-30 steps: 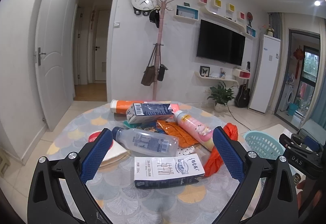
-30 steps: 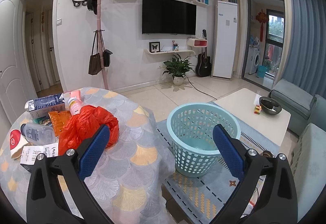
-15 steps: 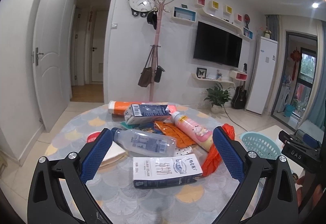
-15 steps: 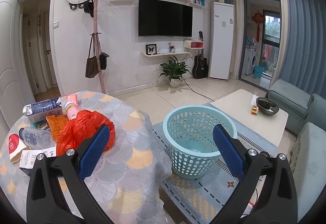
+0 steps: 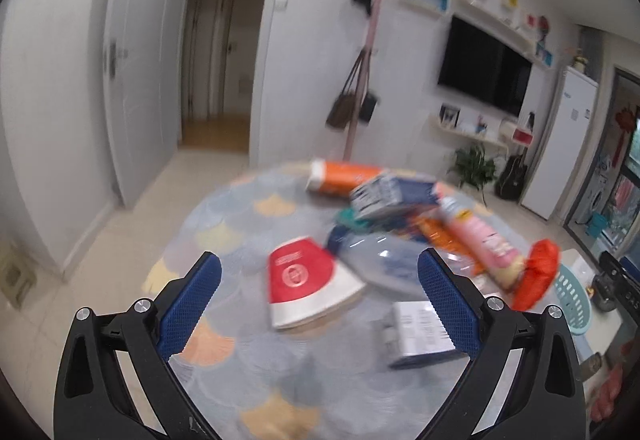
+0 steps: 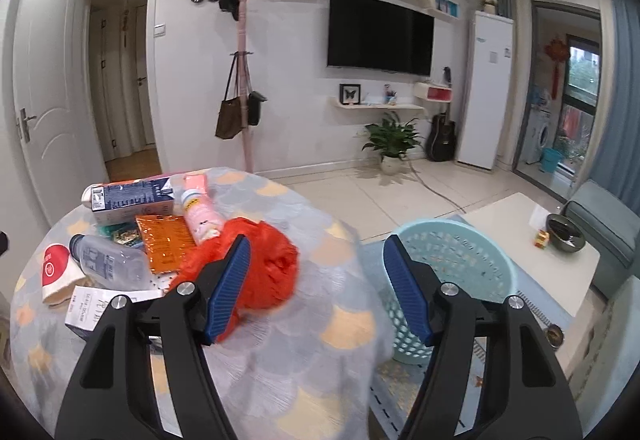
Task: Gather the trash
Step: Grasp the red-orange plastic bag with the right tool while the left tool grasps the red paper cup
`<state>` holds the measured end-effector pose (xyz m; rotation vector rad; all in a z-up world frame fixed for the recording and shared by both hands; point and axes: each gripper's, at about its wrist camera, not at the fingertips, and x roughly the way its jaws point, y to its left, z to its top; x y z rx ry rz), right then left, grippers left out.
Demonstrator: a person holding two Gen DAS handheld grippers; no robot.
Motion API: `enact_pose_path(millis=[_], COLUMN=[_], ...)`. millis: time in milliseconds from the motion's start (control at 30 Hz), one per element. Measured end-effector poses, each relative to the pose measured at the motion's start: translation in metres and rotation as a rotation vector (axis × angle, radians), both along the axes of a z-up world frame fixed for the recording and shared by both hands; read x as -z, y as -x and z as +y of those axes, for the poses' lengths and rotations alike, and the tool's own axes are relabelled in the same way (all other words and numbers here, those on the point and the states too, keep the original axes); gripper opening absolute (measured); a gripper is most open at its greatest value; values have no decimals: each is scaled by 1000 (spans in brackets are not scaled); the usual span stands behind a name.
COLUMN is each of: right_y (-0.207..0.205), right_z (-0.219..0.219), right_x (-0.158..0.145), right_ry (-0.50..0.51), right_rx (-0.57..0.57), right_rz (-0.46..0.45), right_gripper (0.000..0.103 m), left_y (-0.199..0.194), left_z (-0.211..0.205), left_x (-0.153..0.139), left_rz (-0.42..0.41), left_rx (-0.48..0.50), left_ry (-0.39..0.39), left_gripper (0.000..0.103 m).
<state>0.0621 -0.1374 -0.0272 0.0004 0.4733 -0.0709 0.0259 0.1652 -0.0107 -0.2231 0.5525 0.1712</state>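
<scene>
Red plastic, a crumpled bag [image 6: 256,264], sits at the edge of the round table [image 6: 320,360] nearest the pale blue laundry-style basket [image 6: 472,272], which stands on the floor just beside that table. The right gripper [image 6: 316,280] hangs over that same edge with its blue pads apart and closing; its left pad is in front of the bag, though nothing is pinched between the jaws. Farther from the basket, the rest of the trash lies in a loose heap on the patterned cloth: a pink bottle [image 6: 202,218], an orange foil wrapper [image 6: 168,242], a clear bottle [image 6: 108,260], a blue carton [image 6: 132,200], a flattened red and white paper cup [image 6: 56,272] and a white box [image 6: 96,310]. The left gripper [image 5: 318,300] hovers over the side of the table away from the basket, its jaws spread wide and holding nothing, the red cup [image 5: 304,280] lying on the cloth below the gap between them. That view is blurred
</scene>
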Motion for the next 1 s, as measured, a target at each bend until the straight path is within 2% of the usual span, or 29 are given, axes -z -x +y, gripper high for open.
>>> enact_pose_path(millis=[100, 300, 333, 467, 533, 600, 667, 800, 867, 933, 967, 1000], right_y=[-18, -47, -50, -62, -70, -79, -86, -90, -89, -88, -86, -84], right_z=[7, 15, 17, 24, 25, 28, 29, 31, 32, 34, 36, 34], right_x=[7, 27, 30, 39, 44, 51, 59, 71, 70, 69, 70, 70], right_ry=[-23, -82, -90, -87, -88, -98, -107, -124, -114, -87, -67, -64], right_rx=[-36, -81, -90, -96, -92, -104, -116, -129, -138, -149, -153, -154], right_rz=[44, 140, 150, 173, 192, 223, 260, 293, 292, 293, 294, 295], right_gripper=[78, 82, 86, 89, 91, 92, 92, 92, 91, 68, 63, 53], left_y=[-29, -65, -71, -83, -84, -86, -86, -83, -80, -74, -70, -67], left_z=[24, 41, 42, 41, 37, 33, 29, 22, 24, 24, 24, 23], left_x=[18, 55, 62, 79, 81, 80, 80, 75, 72, 67, 63, 59], left_rz=[97, 208, 232, 281, 277, 275, 269, 249, 230, 198, 184, 171], left_rx=[28, 66, 70, 93, 96, 102, 118, 93, 83, 83, 86, 89], left_ry=[54, 117, 124, 156, 145, 129, 138, 121, 137, 145, 144, 147], left_gripper=[95, 92, 90, 79, 79, 74, 63, 58, 52, 45, 42, 41])
